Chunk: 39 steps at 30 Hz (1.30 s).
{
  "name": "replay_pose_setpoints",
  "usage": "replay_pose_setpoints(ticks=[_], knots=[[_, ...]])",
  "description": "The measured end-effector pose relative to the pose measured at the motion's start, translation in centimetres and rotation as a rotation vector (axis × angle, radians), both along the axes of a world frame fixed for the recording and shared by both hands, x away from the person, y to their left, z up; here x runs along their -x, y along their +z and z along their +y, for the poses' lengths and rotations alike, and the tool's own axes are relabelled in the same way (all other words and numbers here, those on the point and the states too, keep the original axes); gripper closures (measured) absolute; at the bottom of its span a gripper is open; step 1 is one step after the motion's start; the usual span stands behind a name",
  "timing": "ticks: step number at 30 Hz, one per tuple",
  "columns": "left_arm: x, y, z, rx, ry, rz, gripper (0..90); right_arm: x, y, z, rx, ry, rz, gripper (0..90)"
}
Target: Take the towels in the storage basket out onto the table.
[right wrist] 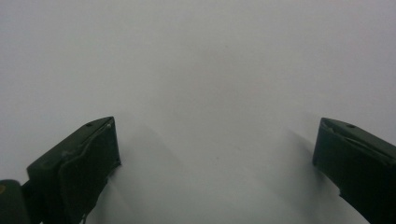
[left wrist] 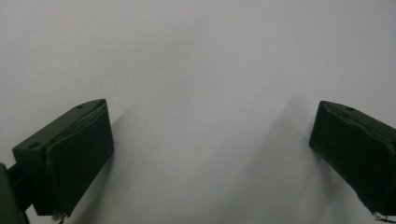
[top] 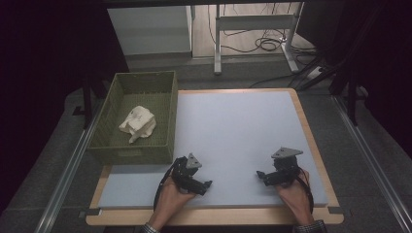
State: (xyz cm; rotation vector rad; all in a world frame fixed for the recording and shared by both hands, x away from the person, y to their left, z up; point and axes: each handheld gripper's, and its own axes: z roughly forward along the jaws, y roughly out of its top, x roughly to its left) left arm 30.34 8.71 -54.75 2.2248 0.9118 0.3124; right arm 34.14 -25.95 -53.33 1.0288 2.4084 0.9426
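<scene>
Your two hands sit closest, at the near edge of the tabletop (top: 233,131) in the high view. Your left tool (top: 206,185) lies low by the near left part of the grey mat, and your right tool (top: 261,175) lies by the near right part. Both are down on the mat and hold nothing.

Look to the far left corner. A green basket (top: 110,109) stands there, partly hanging off the left edge. Inside it, near the middle of its floor, lies a white cloth (top: 138,123), all bunched up. It is well apart from both tools, and it is the nearest thing for them to get.

That cloth looks soft and light. It will bend and droop when you lift it, and it should not break or slip much. Pinch it on the high fold at the top of the bunch, not on a flat bit. Your left tool is the closer one. Watch the basket wall as you reach in.

Next, the left gripper view. Your left tool (left wrist: 210,158) stands wide, with its two black jaws far apart and only bare grey mat between them.

Last, the right gripper view. Your right tool (right wrist: 215,172) is wide too, with bare mat between its jaws.
</scene>
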Motion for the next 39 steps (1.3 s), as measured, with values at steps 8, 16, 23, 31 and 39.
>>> replay_pose_setpoints(ticks=[8,16,23,31,39], knots=[[0.0,0.0,0.0,0.0,-0.001,0.0,0.0,0.6,0.0,0.5,-0.014,-0.077,0.013,0.8],[0.0,0.0,0.0,0.002,0.001,0.002,0.0,0.9,-0.1,0.8,-0.013,-0.098,0.005,0.7],[0.0,0.0,0.0,0.001,0.001,0.004,0.0,0.9,-0.1,0.8,-0.013,-0.098,0.005,0.7],[-0.1,0.1,0.0,-0.004,-0.008,0.001,0.1,0.9,-0.1,0.8,-0.014,-0.097,0.006,0.7],[-0.2,1.1,-0.1,0.013,-0.031,0.004,1.6,0.9,-0.1,0.8,-0.014,-0.098,0.006,0.7]])
